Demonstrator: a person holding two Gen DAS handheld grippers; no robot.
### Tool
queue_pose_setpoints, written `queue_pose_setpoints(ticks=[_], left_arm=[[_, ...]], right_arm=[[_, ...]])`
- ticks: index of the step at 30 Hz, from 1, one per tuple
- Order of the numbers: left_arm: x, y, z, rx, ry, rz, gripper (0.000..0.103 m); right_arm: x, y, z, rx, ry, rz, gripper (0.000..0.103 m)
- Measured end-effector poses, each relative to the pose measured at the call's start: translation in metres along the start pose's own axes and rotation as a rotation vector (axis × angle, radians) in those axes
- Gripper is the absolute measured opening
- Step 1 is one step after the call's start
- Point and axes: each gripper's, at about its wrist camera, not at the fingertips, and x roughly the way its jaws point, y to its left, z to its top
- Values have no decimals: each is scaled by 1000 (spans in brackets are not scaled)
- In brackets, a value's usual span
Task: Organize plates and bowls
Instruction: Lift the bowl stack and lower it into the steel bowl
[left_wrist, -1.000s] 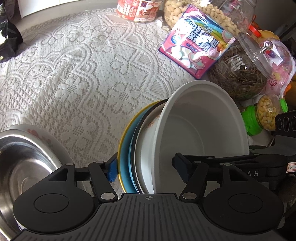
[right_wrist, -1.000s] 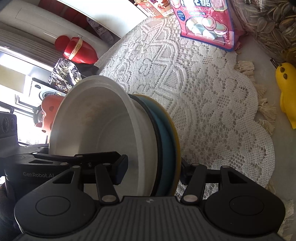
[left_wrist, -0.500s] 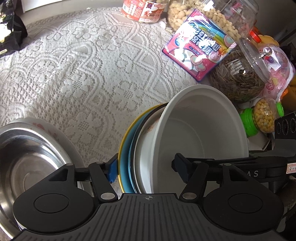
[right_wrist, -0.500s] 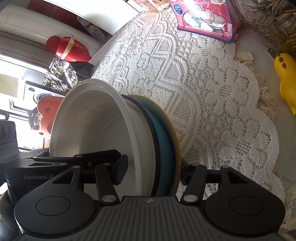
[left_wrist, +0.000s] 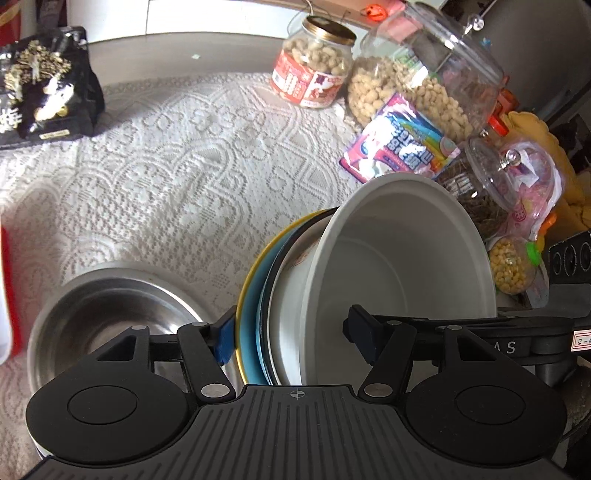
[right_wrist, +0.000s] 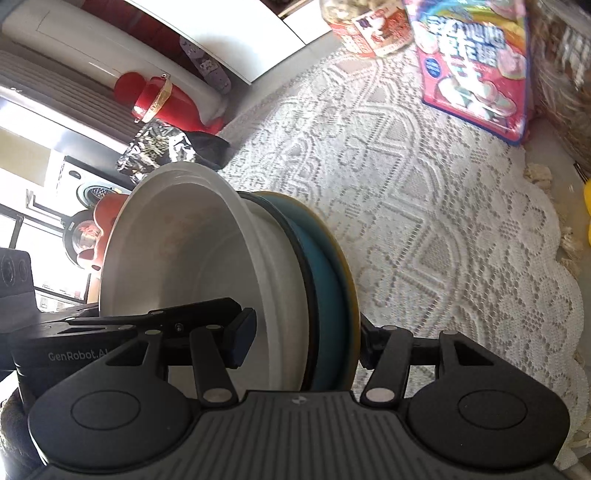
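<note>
Both grippers clamp one stack of dishes from opposite sides and hold it on edge above the lace cloth. The stack is a deep white bowl (left_wrist: 399, 258), a white plate, a blue plate (left_wrist: 255, 310) and a yellow plate at the back. My left gripper (left_wrist: 291, 336) is shut on the stack. My right gripper (right_wrist: 306, 343) is shut on the same stack, with the white bowl (right_wrist: 177, 266) and the blue plate (right_wrist: 325, 280) between its fingers. A steel bowl (left_wrist: 107, 317) sits on the cloth at lower left.
A white lace tablecloth (left_wrist: 177, 173) covers the table. Along the back right stand a peanut jar (left_wrist: 314, 70), a large nut jar (left_wrist: 424, 81), a pink marshmallow bag (left_wrist: 399, 144) and a seed jar (left_wrist: 495, 192). A black packet (left_wrist: 40, 85) lies at the far left.
Both grippers with the stack have risen and pulled back from the cloth. More of the table, the jars and the steel bowl has come into view.
</note>
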Motion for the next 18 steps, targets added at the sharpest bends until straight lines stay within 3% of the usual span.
queue_pose_setpoints(ticks=[5, 9, 18], left_arm=[[-46, 29, -7, -23, -79, 44, 67], [-63, 60, -20, -42, -84, 76, 66], [-22, 132, -47, -173, 32, 8, 66]], right_arm=[[11, 52, 1, -109, -21, 44, 56], [37, 81, 0, -162, 16, 75, 56], [106, 93, -12, -170, 194, -9, 56]])
